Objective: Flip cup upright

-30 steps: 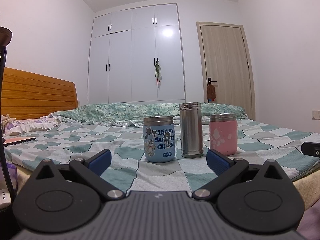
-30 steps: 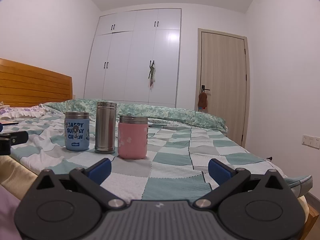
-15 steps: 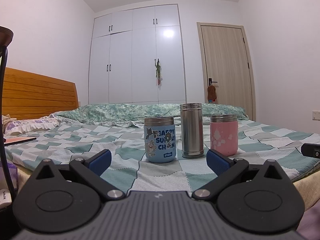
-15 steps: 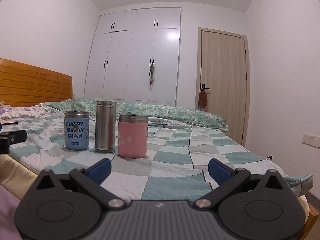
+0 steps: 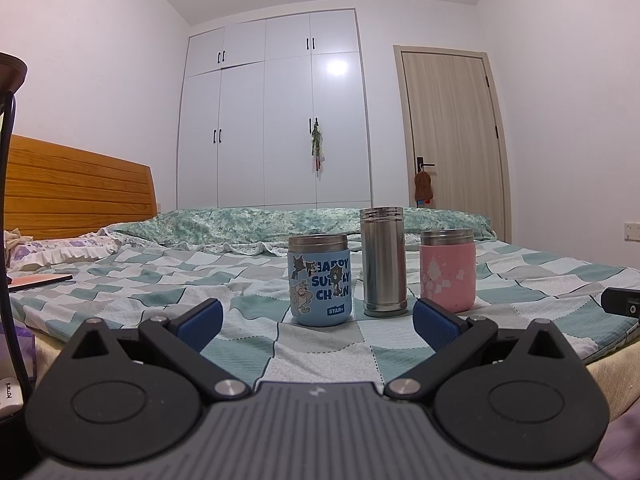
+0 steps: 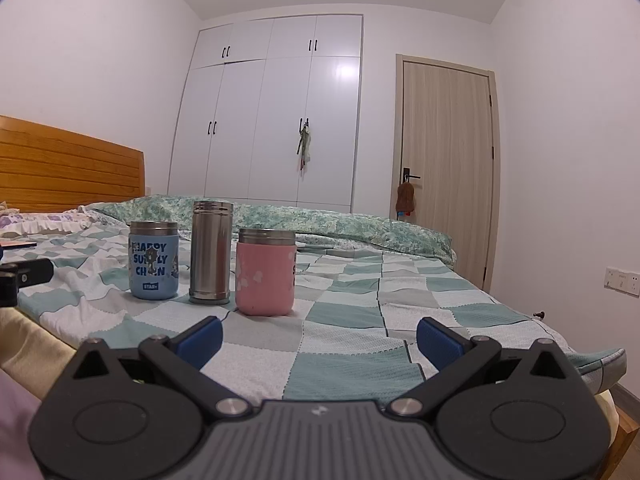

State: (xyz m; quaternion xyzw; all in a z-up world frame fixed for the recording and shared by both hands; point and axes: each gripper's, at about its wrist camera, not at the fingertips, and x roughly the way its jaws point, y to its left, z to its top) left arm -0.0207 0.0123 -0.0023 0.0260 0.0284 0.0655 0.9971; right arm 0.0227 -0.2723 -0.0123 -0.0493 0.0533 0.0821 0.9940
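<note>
Three cups stand in a row on the checked bedspread. A blue cartoon cup (image 5: 320, 280) is on the left, a tall steel cup (image 5: 384, 262) in the middle, a pink cup (image 5: 447, 270) on the right. All stand with the steel rim on top. They also show in the right wrist view: the blue cup (image 6: 153, 266), the steel cup (image 6: 211, 253), the pink cup (image 6: 265, 273). My left gripper (image 5: 318, 318) is open and empty, short of the blue cup. My right gripper (image 6: 319, 338) is open and empty, short of the pink cup.
The bed (image 5: 140, 280) has a wooden headboard (image 5: 76, 184) on the left and a rolled green quilt (image 5: 256, 224) behind the cups. A white wardrobe (image 5: 276, 120) and a door (image 5: 452, 140) stand at the back. The bed's corner (image 6: 592, 364) drops off at the right.
Both grippers have drifted very slightly; the cups sit a touch higher in the left view. The cups have not moved and both grippers stay open.
</note>
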